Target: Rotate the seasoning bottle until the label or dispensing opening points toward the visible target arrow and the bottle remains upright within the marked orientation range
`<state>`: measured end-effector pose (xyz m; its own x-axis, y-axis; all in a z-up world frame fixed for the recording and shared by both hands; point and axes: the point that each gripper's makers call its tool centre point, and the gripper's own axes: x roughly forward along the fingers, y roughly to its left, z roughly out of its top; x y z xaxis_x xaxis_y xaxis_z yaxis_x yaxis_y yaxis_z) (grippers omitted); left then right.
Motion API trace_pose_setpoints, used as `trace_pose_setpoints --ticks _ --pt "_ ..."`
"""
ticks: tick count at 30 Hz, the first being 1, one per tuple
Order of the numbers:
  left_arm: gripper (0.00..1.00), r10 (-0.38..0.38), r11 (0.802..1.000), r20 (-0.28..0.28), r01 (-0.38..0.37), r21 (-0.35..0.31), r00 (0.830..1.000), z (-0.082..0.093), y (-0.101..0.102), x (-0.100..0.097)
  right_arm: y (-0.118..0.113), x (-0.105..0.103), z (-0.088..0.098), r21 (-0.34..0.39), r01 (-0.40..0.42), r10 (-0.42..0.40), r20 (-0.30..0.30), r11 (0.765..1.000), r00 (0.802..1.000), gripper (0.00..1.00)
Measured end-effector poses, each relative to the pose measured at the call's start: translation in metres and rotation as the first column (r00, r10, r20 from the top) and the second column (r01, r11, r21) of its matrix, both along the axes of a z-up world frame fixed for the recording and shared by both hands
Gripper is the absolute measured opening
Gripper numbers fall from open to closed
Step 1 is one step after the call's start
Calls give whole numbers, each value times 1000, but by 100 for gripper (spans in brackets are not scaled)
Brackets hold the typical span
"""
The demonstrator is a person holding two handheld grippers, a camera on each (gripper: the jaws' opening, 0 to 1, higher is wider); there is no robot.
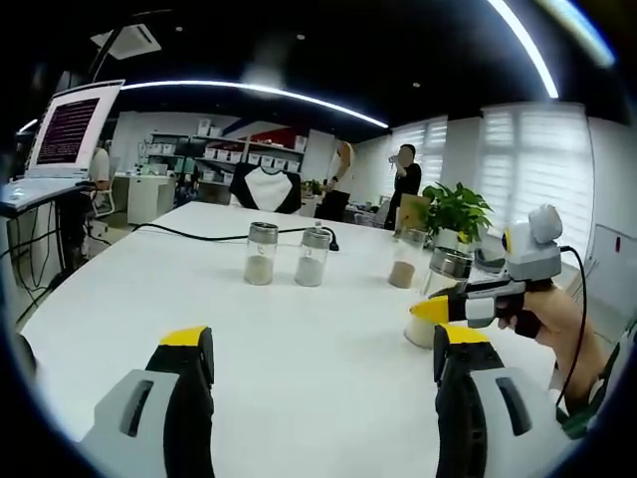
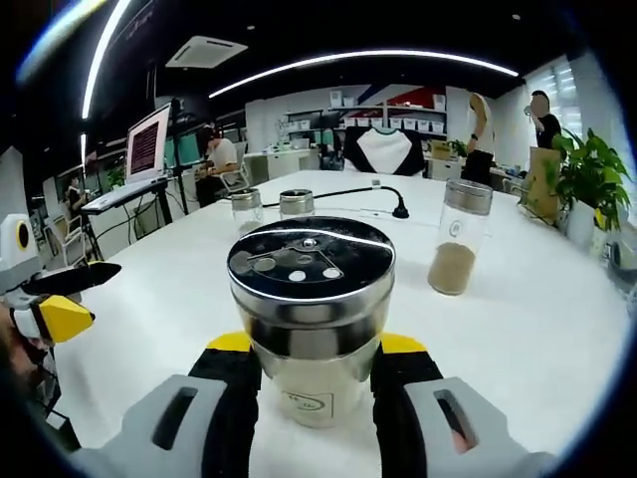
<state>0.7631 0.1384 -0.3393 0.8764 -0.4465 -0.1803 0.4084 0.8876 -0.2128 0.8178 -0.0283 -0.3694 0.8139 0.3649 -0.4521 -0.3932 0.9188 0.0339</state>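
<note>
Open-plan office, big white surface (image 1: 318, 349). The seasoning bottle (image 2: 312, 319) stands upright between the right gripper (image 2: 312, 398) fingers, which grip it. Left gripper (image 1: 323, 398) is open, holding nothing. No arrow visible, so next looks like a careful twist, keeping it vertical.

Both views low over white table (image 1: 299, 339), facing across it, sharing jars, office background.
</note>
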Motion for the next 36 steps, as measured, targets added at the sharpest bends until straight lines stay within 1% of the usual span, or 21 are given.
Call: trace_pose_setpoints --ticks 4,5,6,7,8,9,10,15,19,22,23,24,26,28,32,36 --pt "96 -1 1000 0 1 -1 1000 0 0 0 0 0 0 10 -4 4 5 1000 1000 42" --pt "96 0 1000 0 0 0 1000 0 0 0 0 -1 -2 -10 -11 11 1 1000 1000 42" --pt "96 0 1000 0 0 1 1000 0 0 0 -1 -3 -5 -30 -16 16 -14 999 1000 43" --pt "96 1 1000 -1 -1 1 1000 0 0 0 1 -2 -5 -11 -21 21 -10 1000 1000 45" --pt "96 2 1000 -3 -2 2 1000 -1 0 0 4 -4 -6 17 -28 29 -21 999 999 48" --pt "96 2 1000 -5 -2 2 1000 -1 0 0 4 -5 -9 22 -31 32 -33 999 999 50" --pt "96 2 1000 -6 -2 3 1000 -1 0 0 4 -5 -9 21 -33 34 -32 999 999 51" --pt "96 3 1000 -6 -3 5 1000 -1 0 -1 1 -7 -5 4 -49 49 -18 999 999 55" --pt "96 4 1000 -2 -4 6 1000 0 0 -1 0 -8 2 -16 -104 104 -4 994 995 56" --pt "96 5 1000 -1 -5 7 1000 0 0 -2 1 -10 8 -32 -160 161 9 987 987 56" --pt "96 7 1000 -3 -7 5 1000 0 0 -2 4 -10 11 -42 -196 197 32 980 980 57" --pt "96 8 1000 -3 -8 4 1000 0 0 -2 7 -11 11 -44 -223 225 35 974 974 58" --pt "96 10 1000 0 -10 4 1000 1 1 -2 8 -13 9 -36 -242 243 22 970 970 58" --pt "96 9 1000 4 -9 3 1000 2 1 -3 8 -13 12 -26 -268 269 31 963 963 58" --pt "96 15 1000 6 -15 6 1000 3 2 -3 6 -13 9 -32 -291 291 17 956 957 57" --pt "96 16 1000 2 -16 9 1000 1 3 -4 6 -15 7 -11 -319 319 1 948 948 56"
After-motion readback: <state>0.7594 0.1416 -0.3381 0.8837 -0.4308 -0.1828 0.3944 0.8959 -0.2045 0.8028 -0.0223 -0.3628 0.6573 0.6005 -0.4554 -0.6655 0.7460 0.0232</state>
